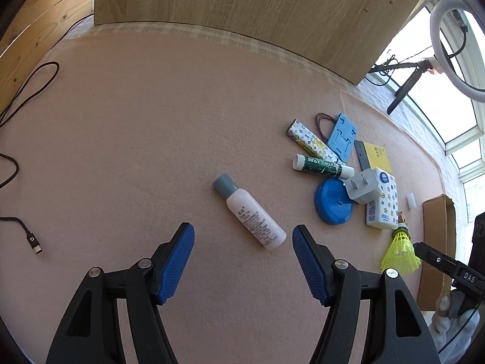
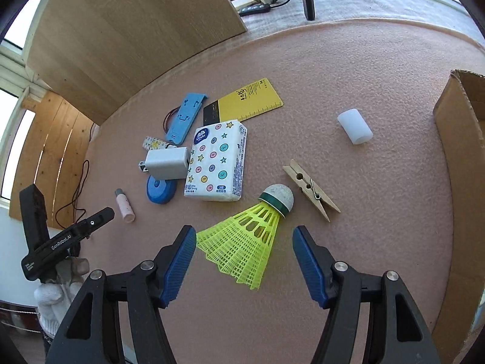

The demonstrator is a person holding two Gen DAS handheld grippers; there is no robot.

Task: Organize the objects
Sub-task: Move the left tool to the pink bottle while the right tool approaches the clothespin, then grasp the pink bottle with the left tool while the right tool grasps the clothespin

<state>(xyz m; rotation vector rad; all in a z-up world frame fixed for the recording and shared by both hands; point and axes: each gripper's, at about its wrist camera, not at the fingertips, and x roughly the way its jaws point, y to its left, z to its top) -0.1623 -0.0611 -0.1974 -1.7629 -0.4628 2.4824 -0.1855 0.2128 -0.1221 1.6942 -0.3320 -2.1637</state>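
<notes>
The right gripper (image 2: 244,242) stands open around the yellow shuttlecock (image 2: 248,236), which lies on its side on the pink counter (image 2: 363,91); its skirt fans out between the two blue pads, apparently touching the left one and clear of the right, and nothing is gripped. A squeeze here would likely land on the thin plastic skirt, which could buckle or spring out sideways, and the rounded cork nose may let it roll toward the clothespin (image 2: 310,189) just beside it. The tissue pack (image 2: 216,160) lies close on the other side, so a wide approach could nudge it into the white charger (image 2: 166,162) and blue disc (image 2: 160,189)

The left gripper (image 1: 242,242) is also open and empty, poised over the pink lotion bottle (image 1: 251,210), whose lower end reaches between the pad tips. The bottle lies at an angle to the jaws, so closing on it could pivot it or squirt it out, and its smooth round body would roll

The cardboard box (image 2: 460,151), probably the destination, stands at the counter's right edge; the two grippers work near each other and could collide on the way there
</notes>
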